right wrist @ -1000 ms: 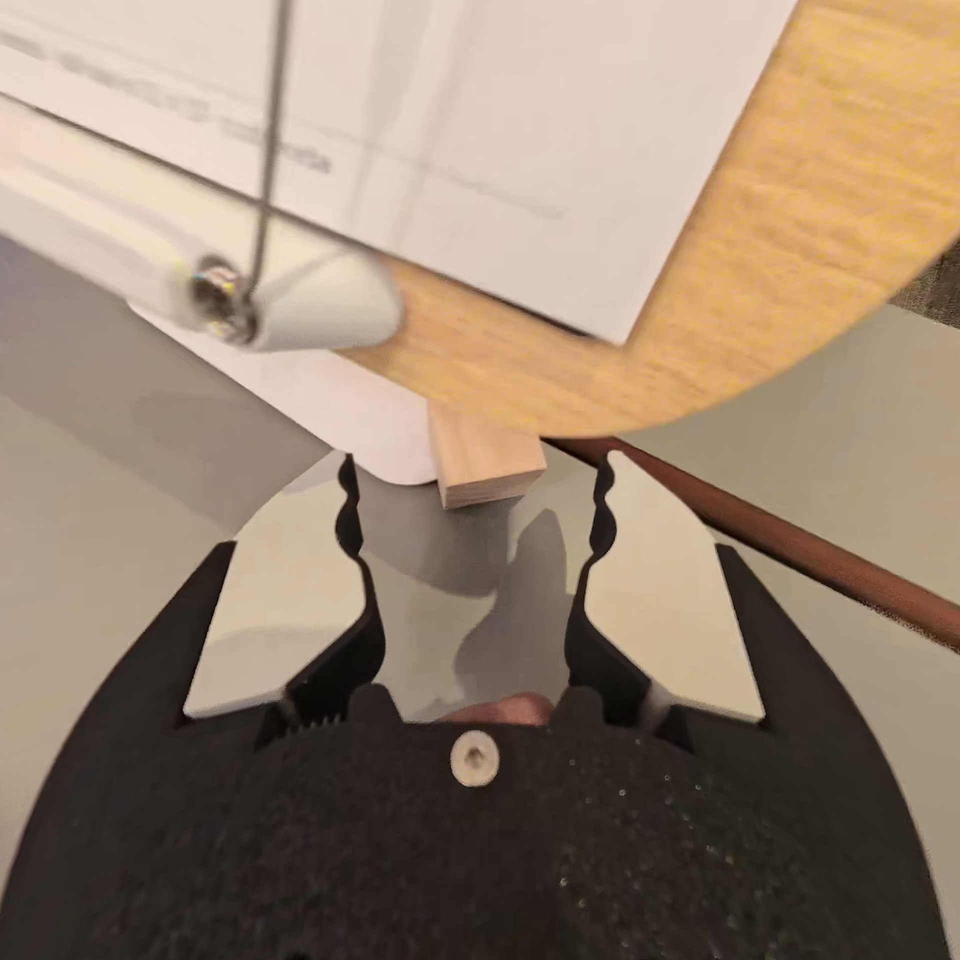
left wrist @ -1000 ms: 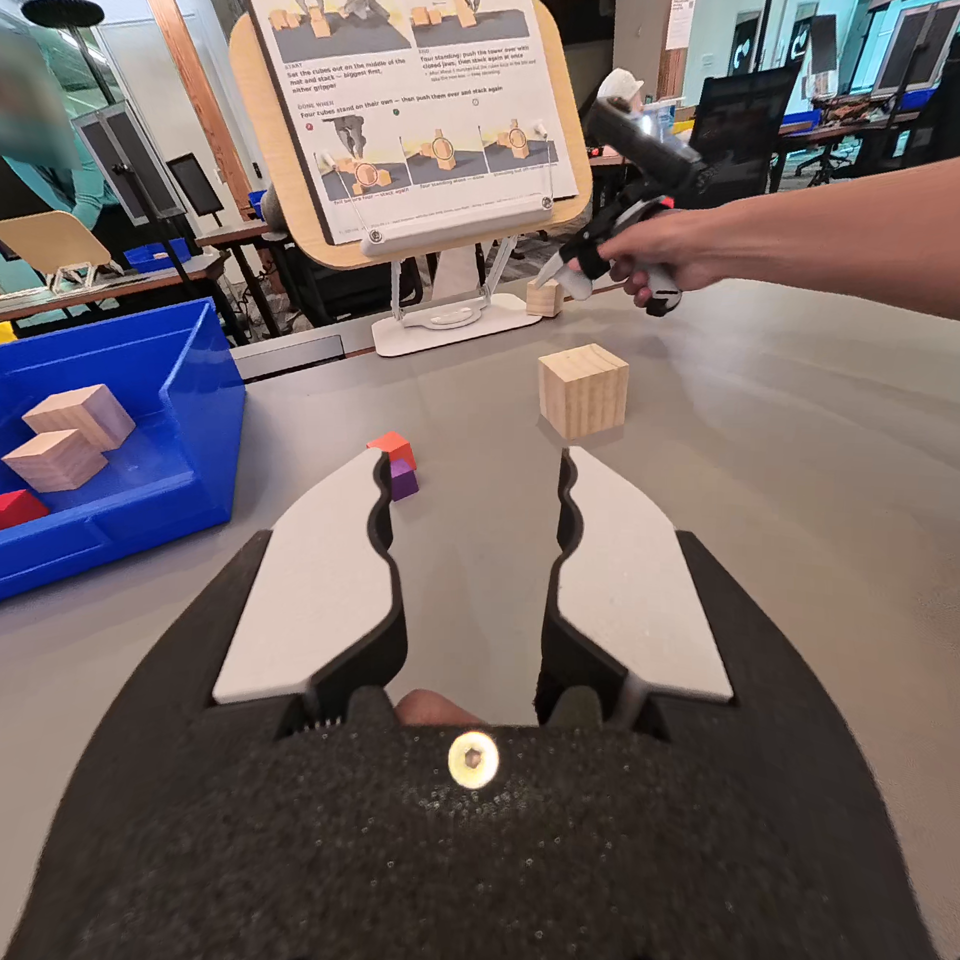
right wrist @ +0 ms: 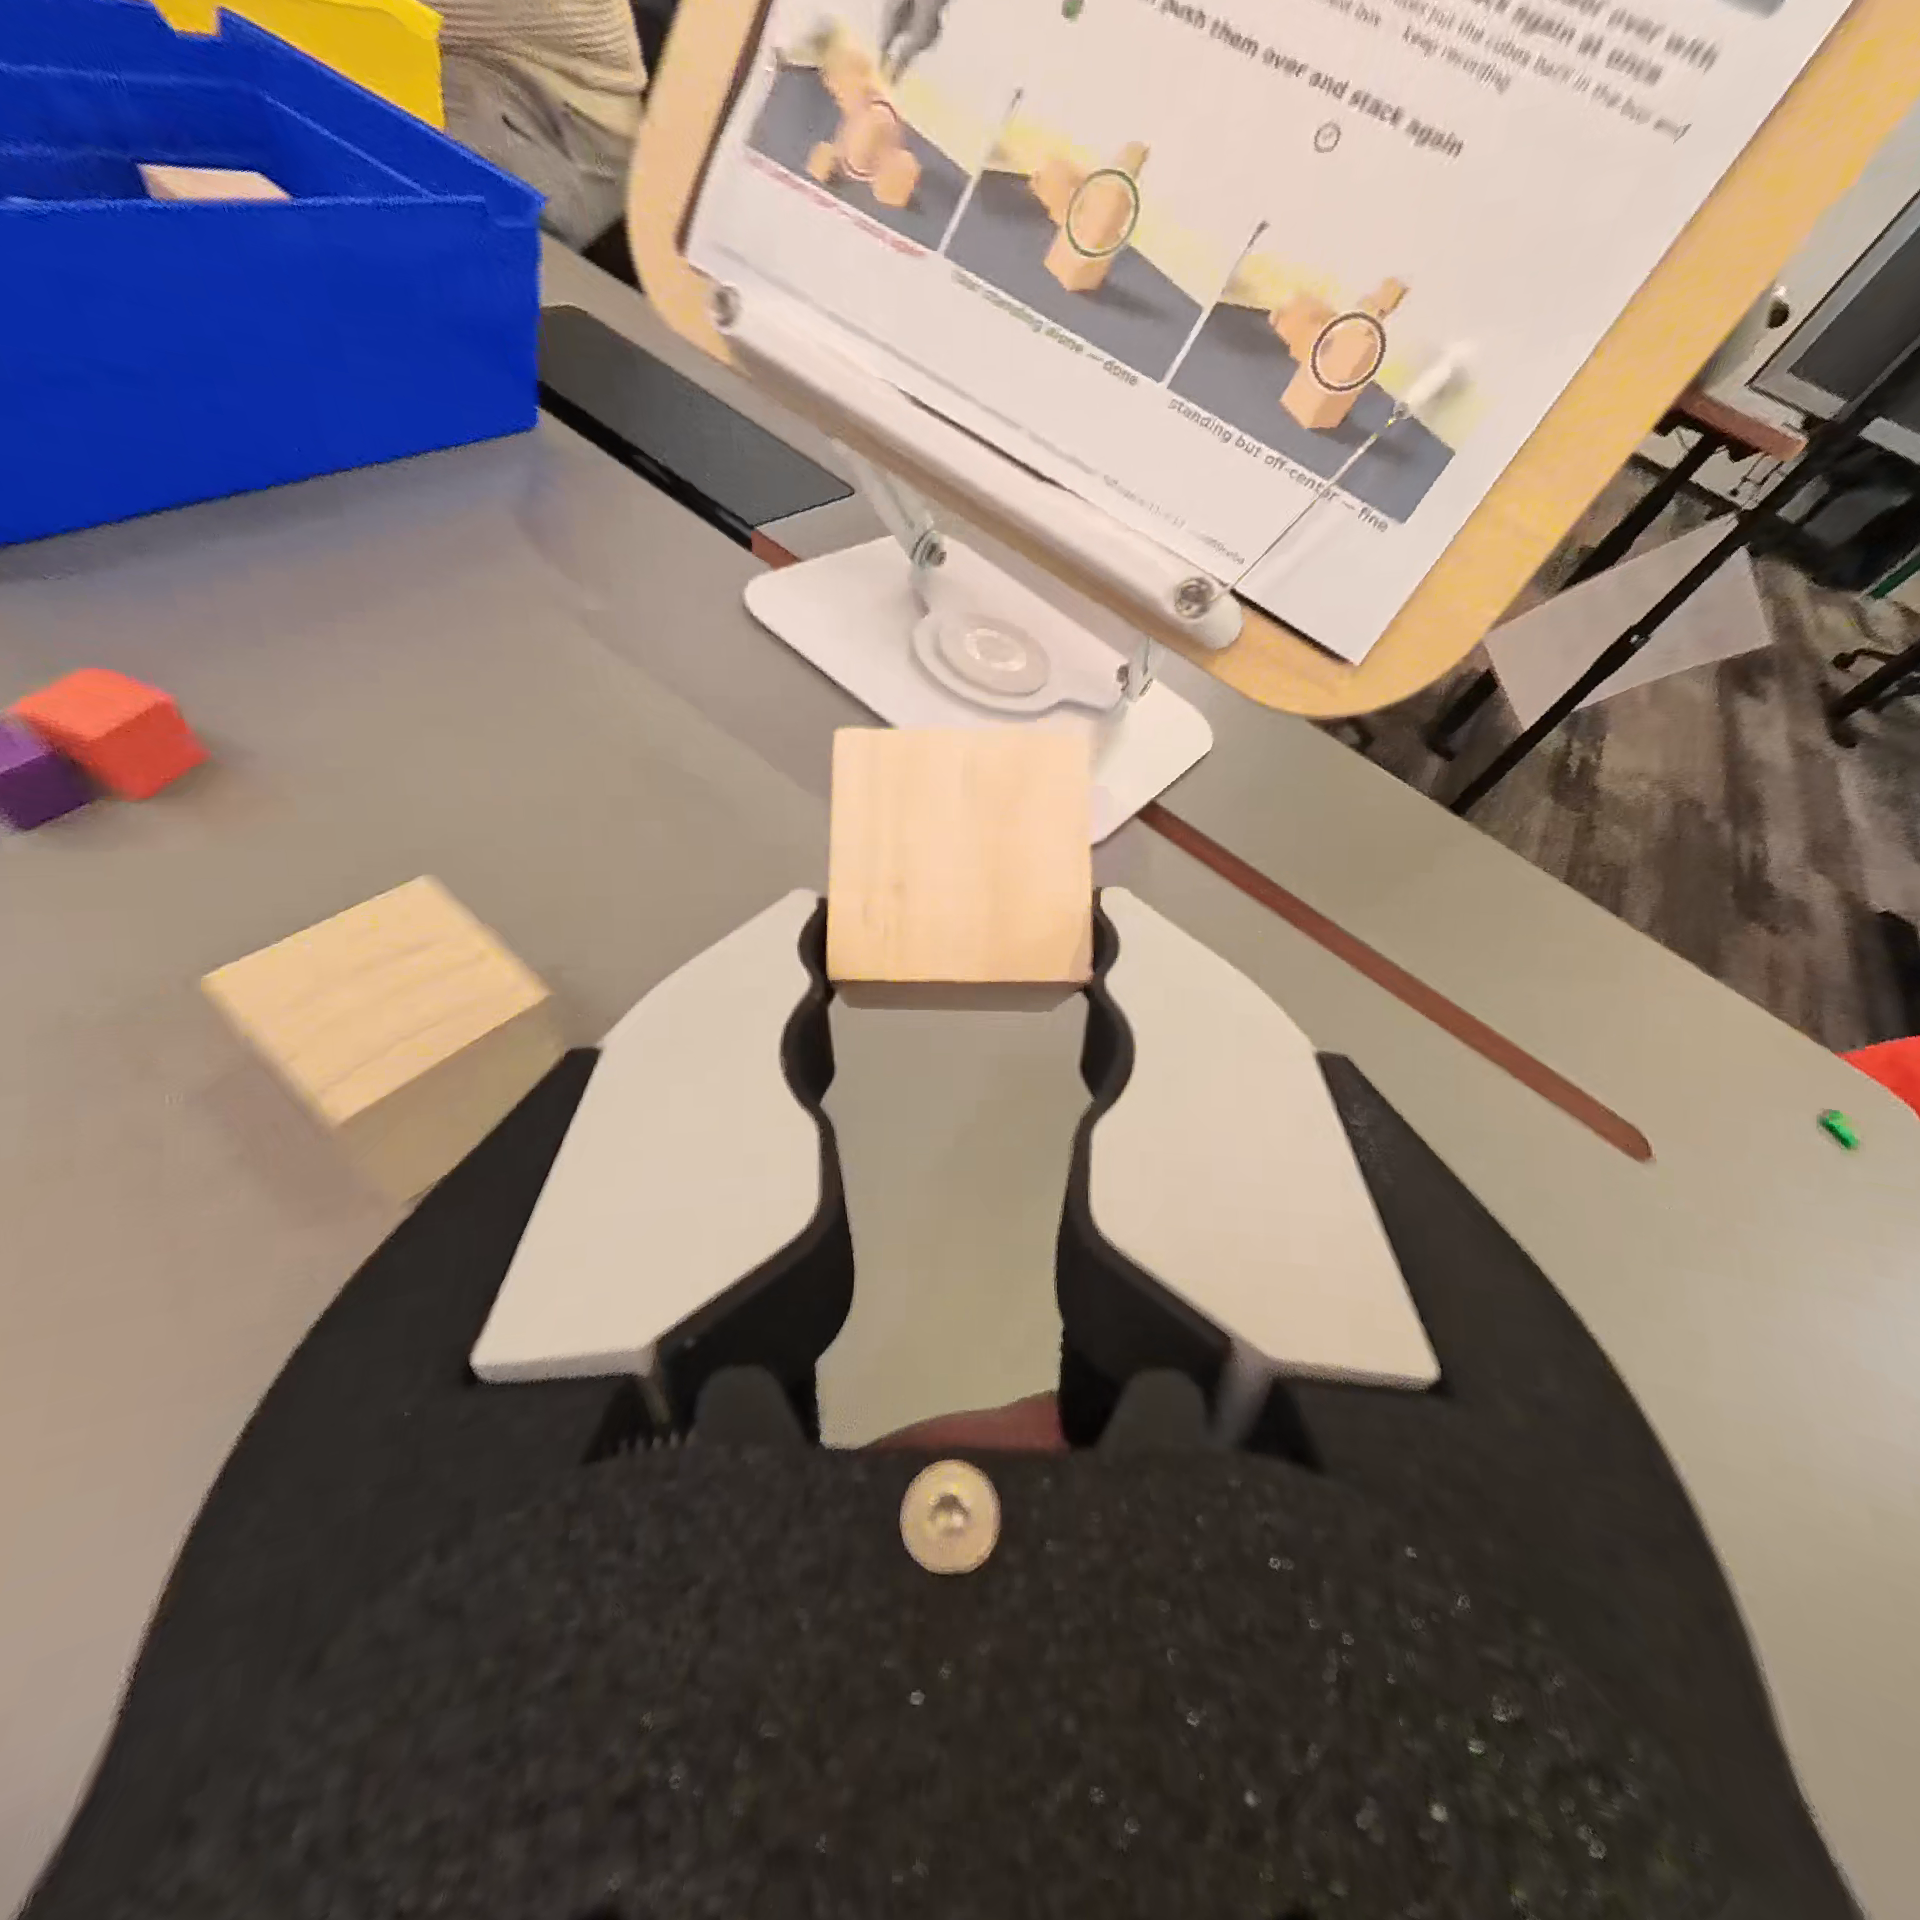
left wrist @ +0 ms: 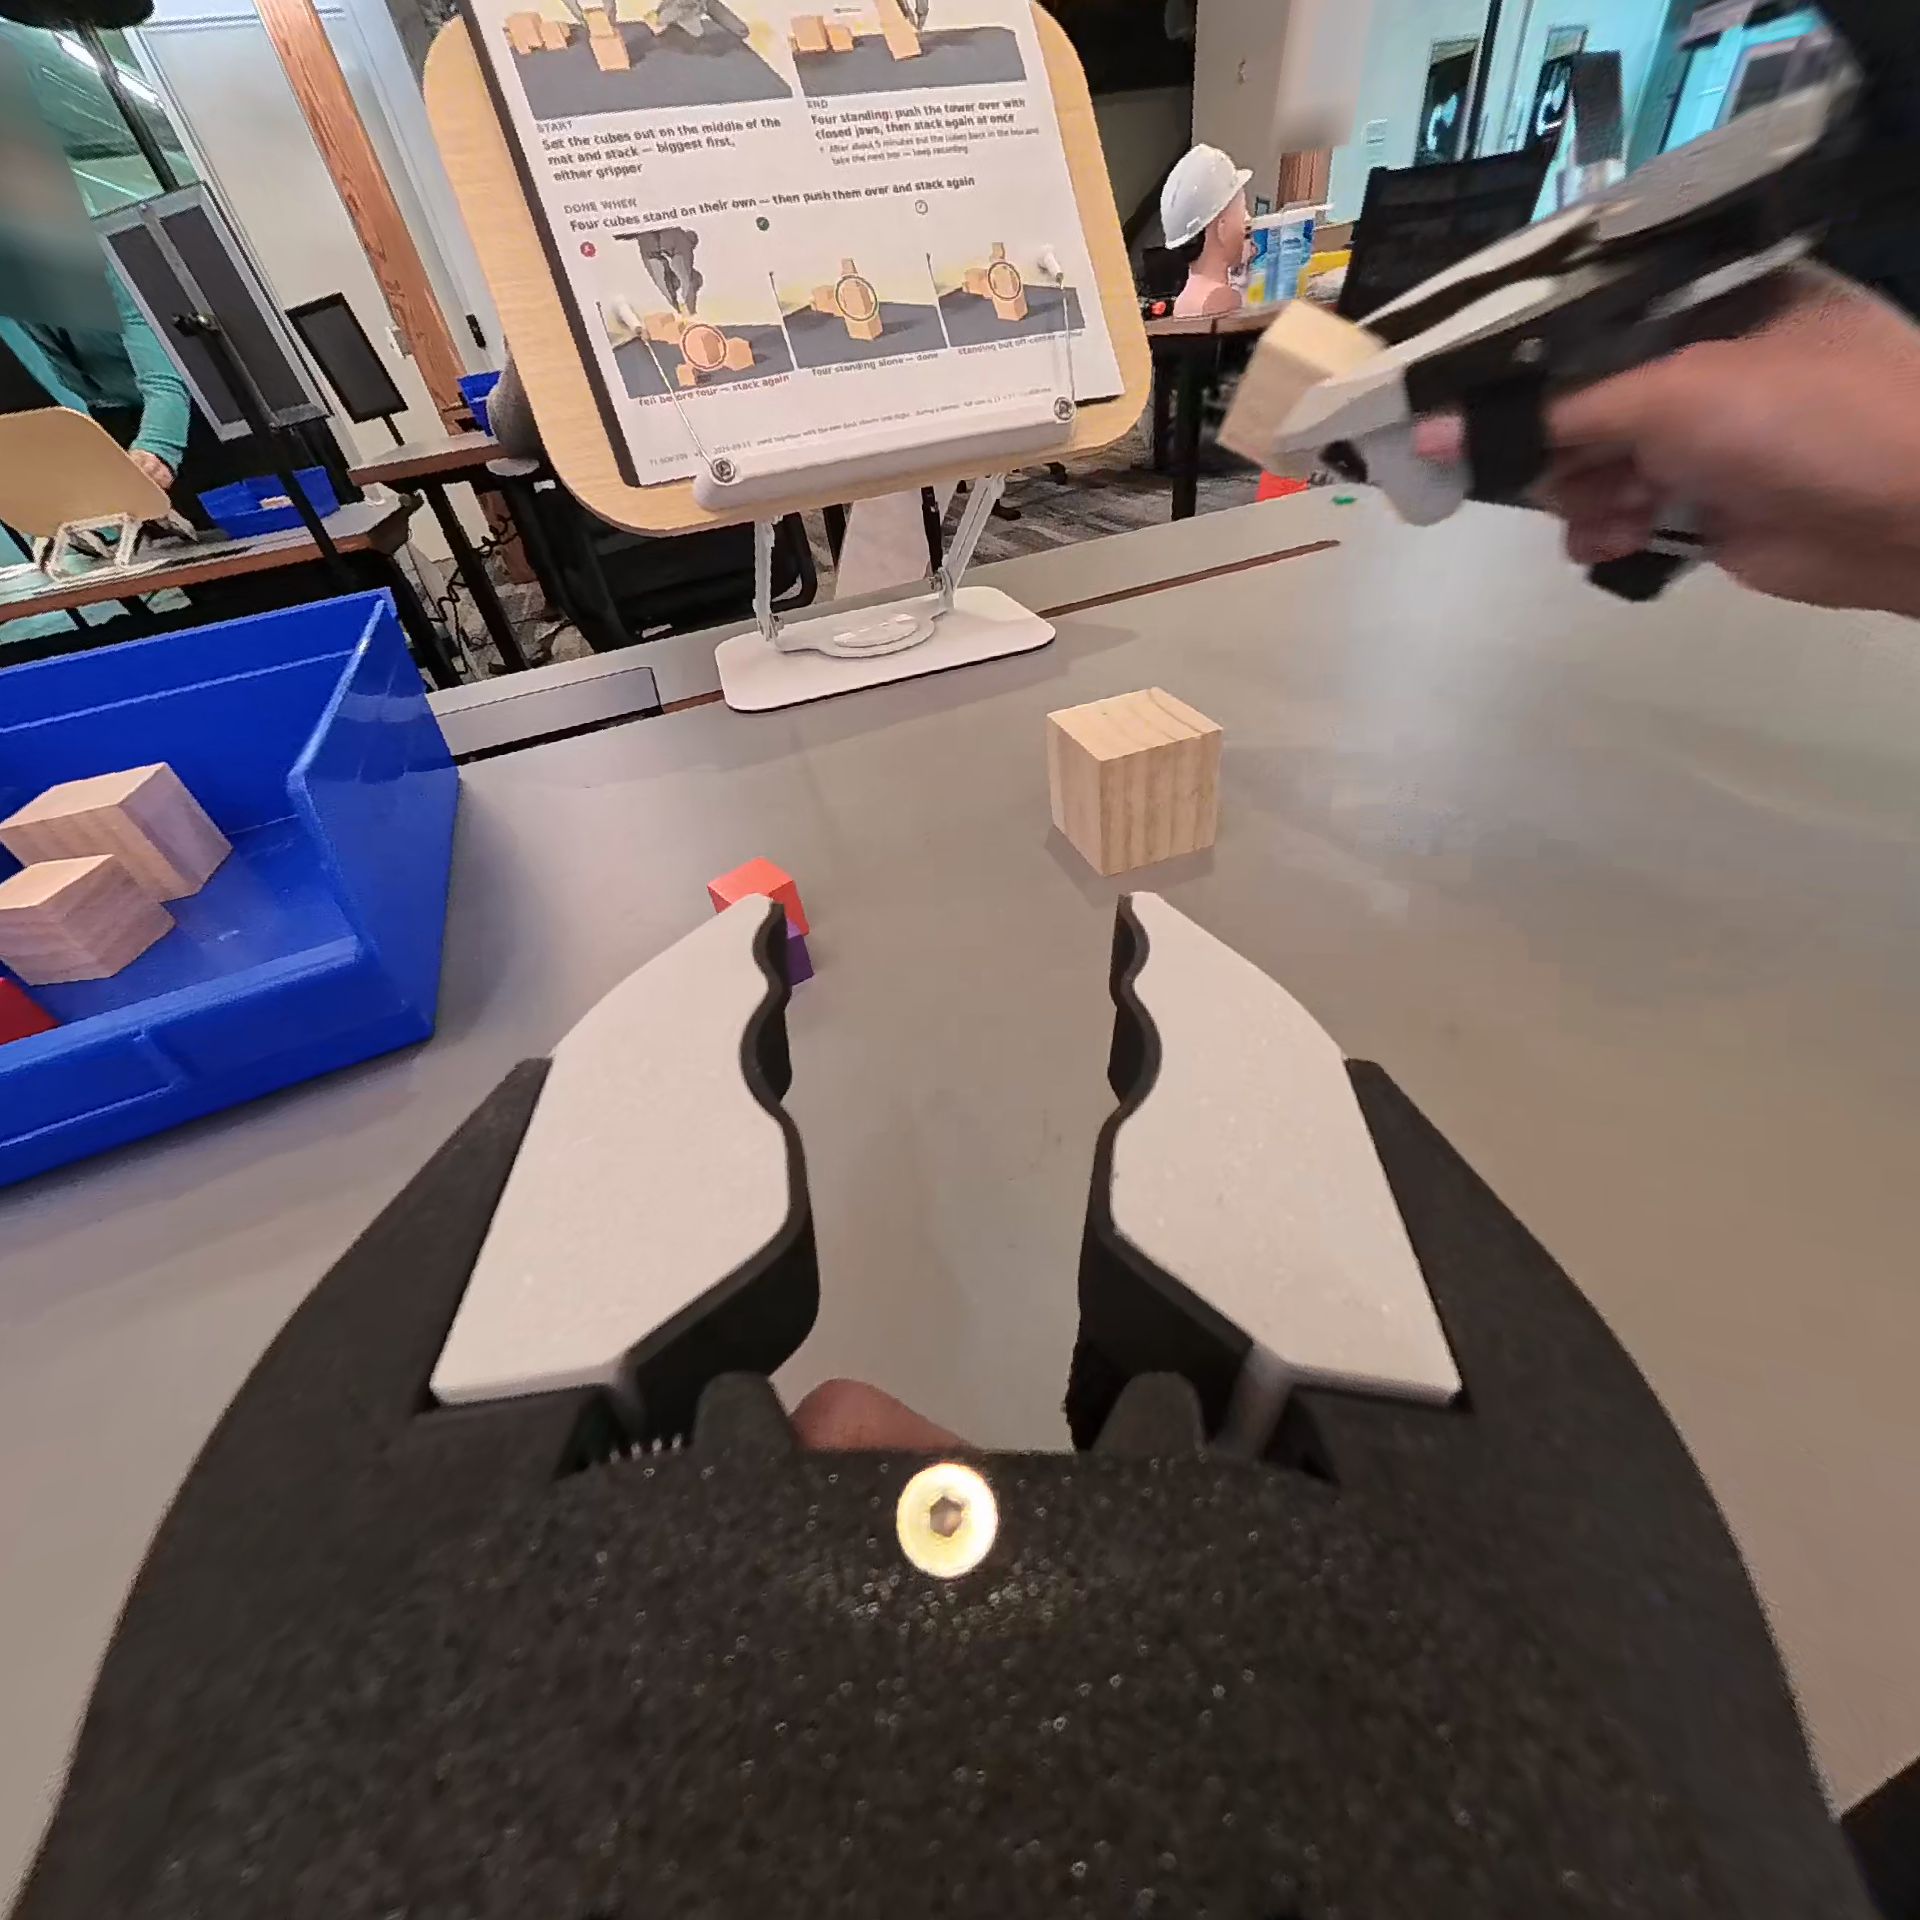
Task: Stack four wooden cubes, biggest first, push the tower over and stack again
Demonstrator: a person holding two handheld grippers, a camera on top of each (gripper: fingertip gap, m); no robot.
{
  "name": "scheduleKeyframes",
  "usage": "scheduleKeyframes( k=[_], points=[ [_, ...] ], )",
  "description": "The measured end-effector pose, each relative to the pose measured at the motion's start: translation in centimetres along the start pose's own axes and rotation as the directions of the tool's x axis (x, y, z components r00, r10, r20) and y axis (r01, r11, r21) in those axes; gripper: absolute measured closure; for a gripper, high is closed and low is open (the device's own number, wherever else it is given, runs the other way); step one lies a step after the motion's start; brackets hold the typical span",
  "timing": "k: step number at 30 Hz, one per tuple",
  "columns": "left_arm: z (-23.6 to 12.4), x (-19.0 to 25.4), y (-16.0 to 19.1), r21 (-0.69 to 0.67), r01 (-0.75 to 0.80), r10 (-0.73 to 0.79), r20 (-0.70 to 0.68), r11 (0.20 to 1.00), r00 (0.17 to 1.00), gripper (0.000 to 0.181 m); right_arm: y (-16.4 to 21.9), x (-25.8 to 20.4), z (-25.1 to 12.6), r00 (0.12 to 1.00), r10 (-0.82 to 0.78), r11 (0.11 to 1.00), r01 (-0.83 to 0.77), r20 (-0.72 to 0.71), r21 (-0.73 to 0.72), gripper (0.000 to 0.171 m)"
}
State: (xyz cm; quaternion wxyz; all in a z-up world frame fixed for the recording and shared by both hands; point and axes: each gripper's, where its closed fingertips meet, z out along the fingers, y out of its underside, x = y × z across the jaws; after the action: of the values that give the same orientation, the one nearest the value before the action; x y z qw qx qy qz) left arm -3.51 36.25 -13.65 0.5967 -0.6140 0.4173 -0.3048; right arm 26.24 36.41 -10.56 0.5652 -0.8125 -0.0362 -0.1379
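We hold two grippers above a grey table (left wrist: 1455, 935). Our right gripper (right wrist: 958, 935) pinches a small cube (right wrist: 961, 857) by its left and right faces at the fingertips, lifted clear of the table. A cube has no long axis; this one sits square in the grip, its top face tipped towards the camera and its grain running front to back. In the left wrist view the small cube (left wrist: 1288, 379) hangs in the air at far right, blurred. Our left gripper (left wrist: 945, 914) is spread wide with nothing between its fingers, hovering low at the near side. Just beyond its right fingertip a large cube (left wrist: 1135, 779) stands flat on the table, one corner turned towards us. By the left fingertip lie a red block (left wrist: 753, 883) and a purple block (left wrist: 798, 956), touching. At far left a blue bin (left wrist: 364, 831) holds two more wooden cubes (left wrist: 114, 831). A board (left wrist: 790, 260) on a stand is at the far edge.
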Motion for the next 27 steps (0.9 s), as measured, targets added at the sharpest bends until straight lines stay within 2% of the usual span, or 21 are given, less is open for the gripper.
scheduleKeyframes(
  k=[4,8,13,18,23,27],
  points=[
    [0.0,-0.4,0.1,-0.003,0.016,-0.016,0.005,1.0,1.0,0.123,1.0,-2.6,-5.3,0.998,0.045,0.999,-0.045,-0.041,-0.001,0.126],
    [0.0,-0.7,0.1,-0.005,0.042,-0.042,0.004,0.999,0.999,0.123,3.2,-4.4,-8.4,0.993,0.089,0.996,-0.09,-0.082,-0.001,0.126],
    [0.3,-1.0,0.4,-0.025,0.074,-0.075,-0.001,0.997,0.997,0.123,6.0,-6.0,-9.4,0.986,0.145,0.988,-0.149,-0.084,-0.044,0.126],
    [0.6,-1.0,0.8,-0.055,0.072,-0.072,0.002,0.996,0.997,0.123,6.1,-6.6,-9.9,0.985,0.158,0.986,-0.161,-0.07,-0.048,0.126],
    [0.6,-1.1,0.8,-0.051,0.088,-0.088,0.0,0.995,0.996,0.123,1.9,-8.1,-8.7,0.993,0.013,0.998,-0.006,0.121,-0.057,0.126],
    [0.5,-0.7,0.7,-0.047,0.055,-0.055,-0.005,0.997,0.998,0.123,-0.1,-10.1,-4.9,0.903,-0.186,0.953,0.261,0.387,-0.152,0.126]
  ],
)
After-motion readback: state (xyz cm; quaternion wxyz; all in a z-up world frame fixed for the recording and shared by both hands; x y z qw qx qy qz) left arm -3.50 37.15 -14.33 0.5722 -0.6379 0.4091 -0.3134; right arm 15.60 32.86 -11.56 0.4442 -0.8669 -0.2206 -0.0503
